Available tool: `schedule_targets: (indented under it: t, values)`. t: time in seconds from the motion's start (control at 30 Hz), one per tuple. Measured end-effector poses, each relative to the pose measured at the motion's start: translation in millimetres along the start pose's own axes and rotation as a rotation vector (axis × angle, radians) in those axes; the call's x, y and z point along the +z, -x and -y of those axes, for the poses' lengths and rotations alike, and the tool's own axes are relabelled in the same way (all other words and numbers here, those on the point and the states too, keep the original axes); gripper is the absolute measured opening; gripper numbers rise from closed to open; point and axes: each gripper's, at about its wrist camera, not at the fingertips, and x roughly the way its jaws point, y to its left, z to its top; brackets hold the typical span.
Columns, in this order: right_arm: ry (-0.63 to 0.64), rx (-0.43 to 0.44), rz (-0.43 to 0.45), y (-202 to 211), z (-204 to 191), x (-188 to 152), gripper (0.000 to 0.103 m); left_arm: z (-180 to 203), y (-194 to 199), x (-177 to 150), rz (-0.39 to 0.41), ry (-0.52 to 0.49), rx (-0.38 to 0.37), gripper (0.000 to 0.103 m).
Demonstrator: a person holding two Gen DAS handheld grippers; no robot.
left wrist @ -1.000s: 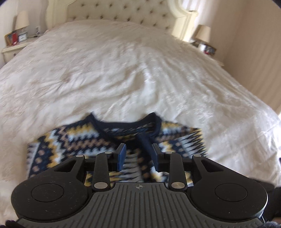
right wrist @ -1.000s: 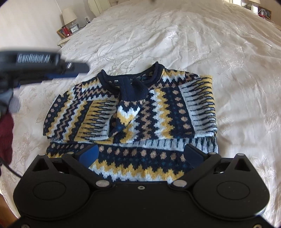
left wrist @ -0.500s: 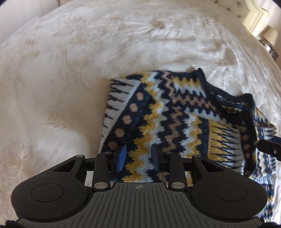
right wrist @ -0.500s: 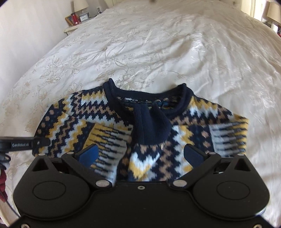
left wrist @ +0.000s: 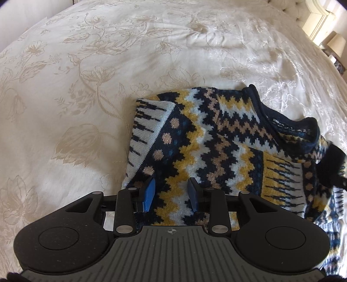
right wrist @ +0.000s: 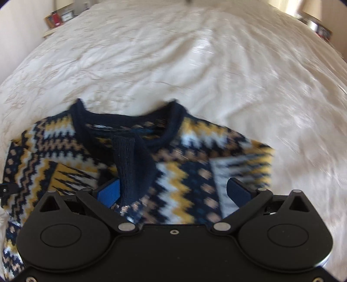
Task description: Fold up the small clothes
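Nearest to me in the left wrist view is my left gripper [left wrist: 171, 195], its blue pads only partly apart, with the yellow zigzag of the sweater [left wrist: 216, 151] showing in the gap; I cannot tell if the pads touch the knit, and nothing is pinched between them. I hold it over the left side edge of the garment, I think because this side is what must be taken for the next fold. In the right wrist view my right gripper [right wrist: 173, 191] has its jaws spread wide and holds nothing; it hangs low over the middle of the sweater [right wrist: 184, 173], with the left pad just beside the dark navy cuff [right wrist: 134, 164] of a sleeve that lies folded inward across the chest. This picture is blurred, so I cannot say how close the pads are to the fabric. A little farther is the navy collar [right wrist: 128, 117], which points away from me toward the head of the bed. The sweater lies flat on the cream flowered bedspread [left wrist: 86, 86], near the edge closest to me, with both sleeves already turned in, so I judge the folding is about halfway. Far behind, a nightstand with small frames [right wrist: 58, 19] stands beside the bed.
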Motion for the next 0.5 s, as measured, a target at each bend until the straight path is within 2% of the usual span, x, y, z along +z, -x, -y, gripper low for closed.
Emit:
schedule_targets:
  t: [0.13, 0.2, 0.43, 0.5]
  values:
    - [-0.084, -0.066, -0.031, 14, 36, -22, 0.102, 2, 3, 0, 0.002, -0.002, 0.003, 0.033]
    - [-0.11, -0.057, -0.018, 23, 47, -30, 0.102, 3, 6, 0, 0.005, -0.005, 0.005, 0.033]
    - [-0.141, 0.136, 0.056, 31, 56, -39, 0.101, 7, 26, -7, 0.042, -0.039, -0.001, 0.033]
    - [-0.137, 0.173, 0.061, 26, 52, -36, 0.091, 7, 33, -11, 0.055, -0.047, 0.0, 0.033]
